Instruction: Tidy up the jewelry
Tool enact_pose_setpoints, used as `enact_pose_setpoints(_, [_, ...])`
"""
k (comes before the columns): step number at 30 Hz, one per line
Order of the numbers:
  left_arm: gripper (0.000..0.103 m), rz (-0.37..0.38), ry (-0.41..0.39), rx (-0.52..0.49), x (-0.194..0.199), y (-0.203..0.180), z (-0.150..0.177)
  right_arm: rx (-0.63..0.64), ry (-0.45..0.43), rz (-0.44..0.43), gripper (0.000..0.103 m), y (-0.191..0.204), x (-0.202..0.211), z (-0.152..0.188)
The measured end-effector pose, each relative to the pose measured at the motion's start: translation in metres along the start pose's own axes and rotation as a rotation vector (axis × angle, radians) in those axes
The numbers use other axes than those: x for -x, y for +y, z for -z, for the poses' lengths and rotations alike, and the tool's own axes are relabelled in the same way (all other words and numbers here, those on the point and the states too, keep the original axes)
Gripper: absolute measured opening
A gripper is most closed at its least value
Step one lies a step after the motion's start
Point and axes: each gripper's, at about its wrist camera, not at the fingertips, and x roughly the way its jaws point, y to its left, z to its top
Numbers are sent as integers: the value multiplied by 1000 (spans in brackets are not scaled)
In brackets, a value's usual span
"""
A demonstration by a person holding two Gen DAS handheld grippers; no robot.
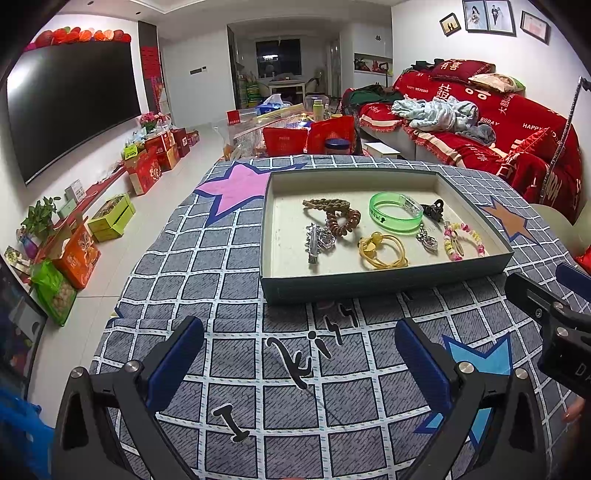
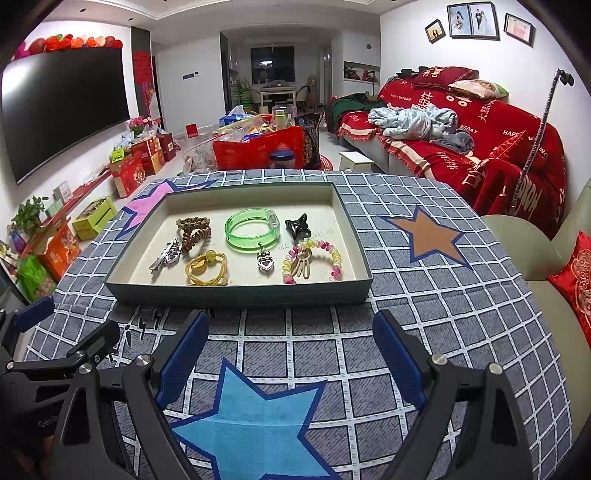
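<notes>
A living room with white walls and a pale tiled floor (image 1: 110,258) stretches back to a dark window (image 1: 277,55) at twelve o'clock, lit from ceiling lights. A large black television (image 1: 70,103) hangs at ten o'clock above a low shelf crowded with gift boxes (image 1: 147,166) and a potted plant (image 1: 38,218). At two o'clock stands a sofa (image 1: 509,125) under red covers, with framed photographs (image 1: 487,16) above it.
</notes>
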Motion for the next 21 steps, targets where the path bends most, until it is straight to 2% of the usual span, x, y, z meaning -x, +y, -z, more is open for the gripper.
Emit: enact_pose_setpoints(21, [103, 3, 4, 2, 0, 1, 2, -1, 1, -1, 92, 0, 0, -1])
